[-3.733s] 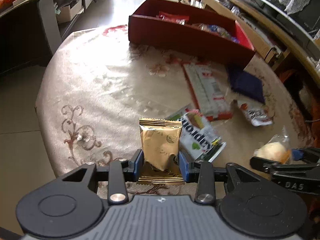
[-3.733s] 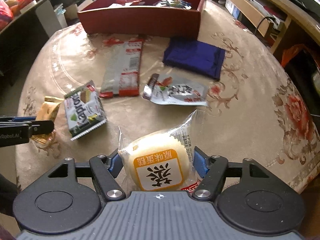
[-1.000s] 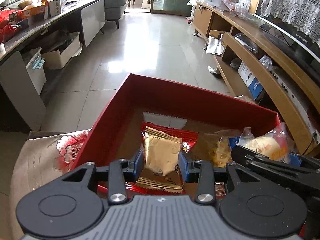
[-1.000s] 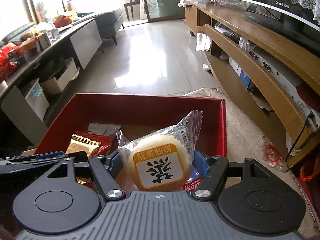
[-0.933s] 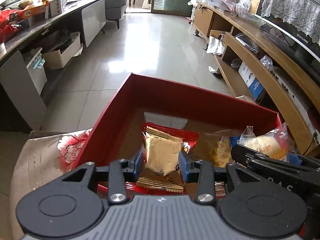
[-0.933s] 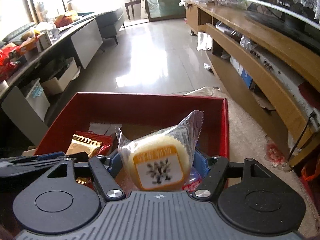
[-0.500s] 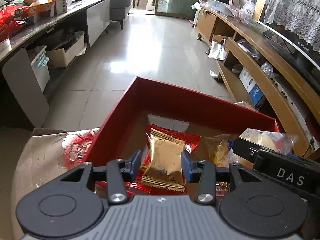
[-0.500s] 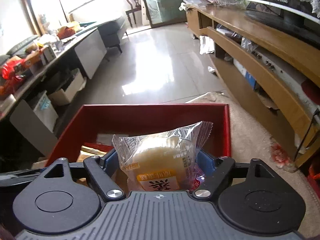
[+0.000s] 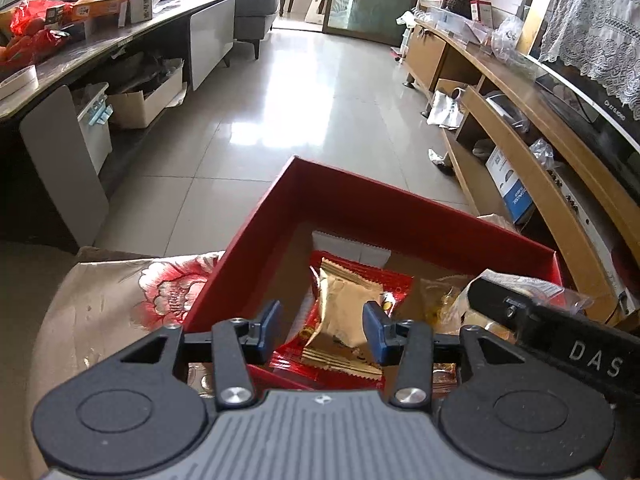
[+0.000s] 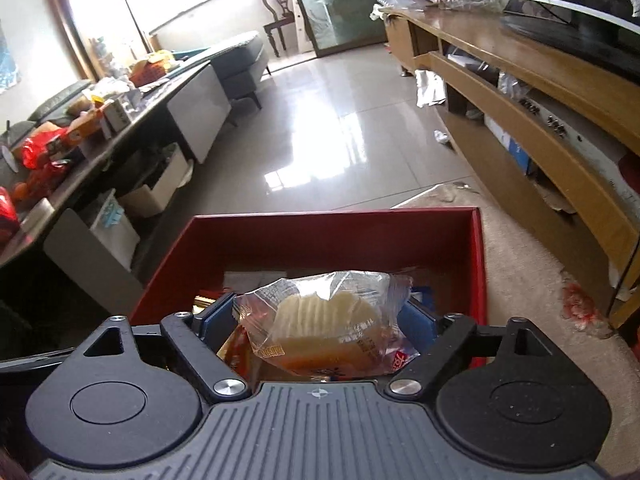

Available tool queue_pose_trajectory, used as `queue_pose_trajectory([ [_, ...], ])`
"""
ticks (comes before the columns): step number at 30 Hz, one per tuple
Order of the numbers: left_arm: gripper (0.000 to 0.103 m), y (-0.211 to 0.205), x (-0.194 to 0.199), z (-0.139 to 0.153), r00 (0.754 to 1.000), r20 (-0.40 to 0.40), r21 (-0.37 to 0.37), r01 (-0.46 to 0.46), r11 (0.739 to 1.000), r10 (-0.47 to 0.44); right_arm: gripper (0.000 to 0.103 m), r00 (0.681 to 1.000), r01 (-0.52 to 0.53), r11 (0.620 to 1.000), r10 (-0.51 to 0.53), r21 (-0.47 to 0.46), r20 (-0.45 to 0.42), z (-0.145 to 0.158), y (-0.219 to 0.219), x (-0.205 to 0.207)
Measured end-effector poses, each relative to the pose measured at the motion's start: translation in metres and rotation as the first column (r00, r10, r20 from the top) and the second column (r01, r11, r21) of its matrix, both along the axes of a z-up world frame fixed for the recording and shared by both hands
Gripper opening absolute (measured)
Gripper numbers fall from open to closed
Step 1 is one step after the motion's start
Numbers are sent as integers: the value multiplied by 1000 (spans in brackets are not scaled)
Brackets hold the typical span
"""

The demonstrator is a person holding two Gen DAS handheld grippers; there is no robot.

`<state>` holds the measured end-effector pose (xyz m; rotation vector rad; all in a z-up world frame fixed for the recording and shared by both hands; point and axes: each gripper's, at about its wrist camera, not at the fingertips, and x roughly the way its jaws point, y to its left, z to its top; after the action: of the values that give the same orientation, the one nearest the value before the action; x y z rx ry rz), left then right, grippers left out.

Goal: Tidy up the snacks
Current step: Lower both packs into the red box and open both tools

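Both grippers hung over the red box (image 9: 352, 208), which stood on a table covered with a beige flowered cloth (image 9: 120, 304). The left gripper (image 9: 325, 328) was released: its blue pads stood apart, and the gold snack packet (image 9: 344, 316) lay between them without being pressed. The left pad (image 9: 269, 326) had a clear gap to the packet, while the right pad (image 9: 376, 334) was just beside its edge; whether it touched, I could not tell. The gold packet rested tilted on a red wrapper (image 9: 396, 284) inside the box, near the left wall. A white packet (image 9: 352, 246) lay further back on the box floor, and some yellowish wrapped snacks (image 9: 440, 300) lay to the right of the red wrapper. In the left wrist view the right gripper (image 9: 560, 340) came in from the right side, above the box. In the right wrist view, the jaws of the right gripper (image 10: 320, 320) were opening, and the cake in a clear plastic bag (image 10: 324, 316) sat between them, lying over the other snacks in the box. The bag seemed loose, tipped with its ridged side upward, and the blue pads (image 10: 418, 316) did not squeeze it. Beyond the box there was a shiny tiled floor (image 10: 340, 140) and a long wooden cabinet (image 10: 540, 128) along the right.
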<state>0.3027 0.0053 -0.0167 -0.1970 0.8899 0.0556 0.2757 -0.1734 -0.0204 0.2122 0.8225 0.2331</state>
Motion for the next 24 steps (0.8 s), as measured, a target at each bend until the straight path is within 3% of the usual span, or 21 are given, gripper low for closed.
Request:
queue_pose_trajectory([
  [7, 45, 4, 0, 1, 1000, -3, -16, -12, 1000, 12, 91, 999, 40, 999, -40, 3, 27, 1, -5, -1],
  [13, 46, 4, 1, 0, 1000, -5, -19, -9, 1000, 9, 93, 999, -6, 996, 3, 87, 34, 1, -4, 1],
  [24, 48, 0, -11, 4, 1000, -3, -27, 15, 1000, -15, 94, 998, 37, 999, -37, 2, 58, 14, -6, -8],
])
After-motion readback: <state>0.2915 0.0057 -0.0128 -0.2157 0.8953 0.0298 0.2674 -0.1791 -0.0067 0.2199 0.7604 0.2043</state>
